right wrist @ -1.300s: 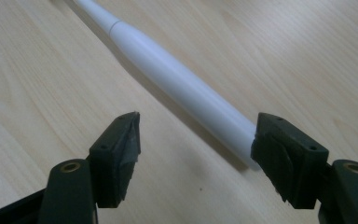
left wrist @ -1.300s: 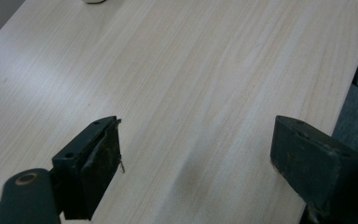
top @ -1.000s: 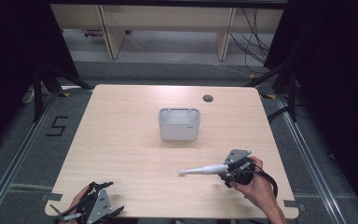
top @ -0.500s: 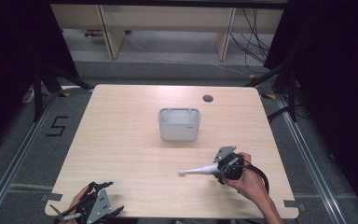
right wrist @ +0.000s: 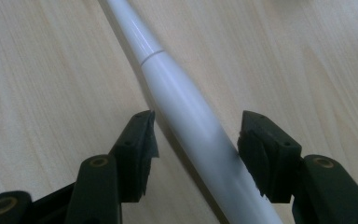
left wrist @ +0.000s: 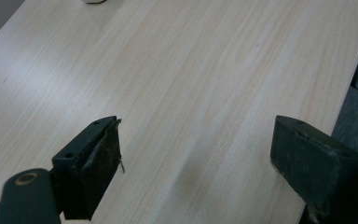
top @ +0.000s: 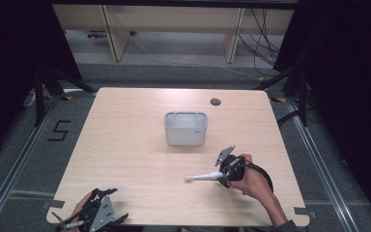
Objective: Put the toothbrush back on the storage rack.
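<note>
Around the thick end of a white handle [right wrist: 186, 116], the right gripper [right wrist: 196, 140] is set with its jaws half closed and just lately narrowing; the handle lies between them on the table [top: 125, 145], one pad appearing to touch it, the other apart. The handle is found near and below-right of the white bin [top: 186, 128]. Well apart, below-left of the bin, the left gripper [left wrist: 196, 158] is held wide open over bare wood.
</note>
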A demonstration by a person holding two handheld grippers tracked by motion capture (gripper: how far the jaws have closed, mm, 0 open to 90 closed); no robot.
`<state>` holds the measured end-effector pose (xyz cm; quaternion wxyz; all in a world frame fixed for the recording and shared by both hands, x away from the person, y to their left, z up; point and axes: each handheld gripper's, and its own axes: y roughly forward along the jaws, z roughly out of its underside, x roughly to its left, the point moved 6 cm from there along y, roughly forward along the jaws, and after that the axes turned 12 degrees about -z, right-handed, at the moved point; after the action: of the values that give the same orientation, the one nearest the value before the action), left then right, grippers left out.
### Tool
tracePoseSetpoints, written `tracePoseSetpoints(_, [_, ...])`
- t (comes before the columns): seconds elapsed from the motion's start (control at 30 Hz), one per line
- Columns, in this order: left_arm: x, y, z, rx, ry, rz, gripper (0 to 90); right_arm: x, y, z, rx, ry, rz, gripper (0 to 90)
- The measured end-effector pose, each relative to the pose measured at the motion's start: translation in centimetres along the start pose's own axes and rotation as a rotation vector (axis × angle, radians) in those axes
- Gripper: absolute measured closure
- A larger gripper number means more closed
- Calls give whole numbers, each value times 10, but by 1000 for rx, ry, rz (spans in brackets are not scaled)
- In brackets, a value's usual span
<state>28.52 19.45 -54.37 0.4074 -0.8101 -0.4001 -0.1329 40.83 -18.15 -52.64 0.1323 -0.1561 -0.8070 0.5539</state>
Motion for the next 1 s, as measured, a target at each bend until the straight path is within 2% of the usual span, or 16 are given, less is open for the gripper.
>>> tracePoseSetpoints(0.17, [0, 0, 0, 3, 2, 5, 155, -3, 2, 1, 13, 22, -6, 475])
tracePoseSetpoints(0.2, [0, 0, 0, 1, 1, 0, 155, -5, 3, 0, 14, 3, -11, 480])
tracePoseSetpoints(0.27, [0, 2, 0, -6, -12, -17, 155, -3, 3, 2, 19, 44, -25, 487])
tracePoseSetpoints(0.37, [0, 0, 0, -1, -3, -7, 155, -7, 4, 0, 22, 3, -27, 509])
tracePoseSetpoints(0.43, [0, 0, 0, 2, -2, 1, 155, -6, 4, 0, 32, 17, -34, 517])
tracePoseSetpoints(0.47, [0, -1, 0, 8, 3, 16, 155, -7, 5, -1, 34, -7, -35, 519])
tracePoseSetpoints(0.5, [0, -1, 0, 10, 2, 16, 155, -5, 5, -2, 40, 11, -46, 534])
tracePoseSetpoints(0.53, [0, -1, 0, 10, 2, 16, 156, -5, 5, -2, 40, 11, -46, 534])
tracePoseSetpoints(0.57, [0, 0, 0, 8, -4, 10, 156, -7, 6, -2, 46, -11, -52, 544])
tracePoseSetpoints(0.63, [0, -1, 1, 12, 4, 17, 155, -6, 6, -3, 62, 8, -65, 557])
tracePoseSetpoints(0.7, [0, -1, 1, 10, 1, 16, 155, -7, 6, -3, 79, -6, -85, 564])
tracePoseSetpoints(0.8, [-1, -1, 0, 10, 3, 17, 156, -8, 8, -4, 80, -9, -86, 590])
tracePoseSetpoints(0.83, [0, -1, 1, 10, 2, 16, 156, -6, 8, -4, 100, 8, -100, 603])
tracePoseSetpoints(0.87, [-1, 0, 0, 2, -15, 13, 156, -6, 8, -4, 100, 8, -100, 603])
tracePoseSetpoints(0.9, [0, -1, 1, 12, 3, 16, 155, -6, 8, -4, 110, 0, -108, 606])
tracePoseSetpoints(1.0, [-1, 0, 1, 10, 5, 18, 155, -6, 8, -5, 127, -2, -118, 617])
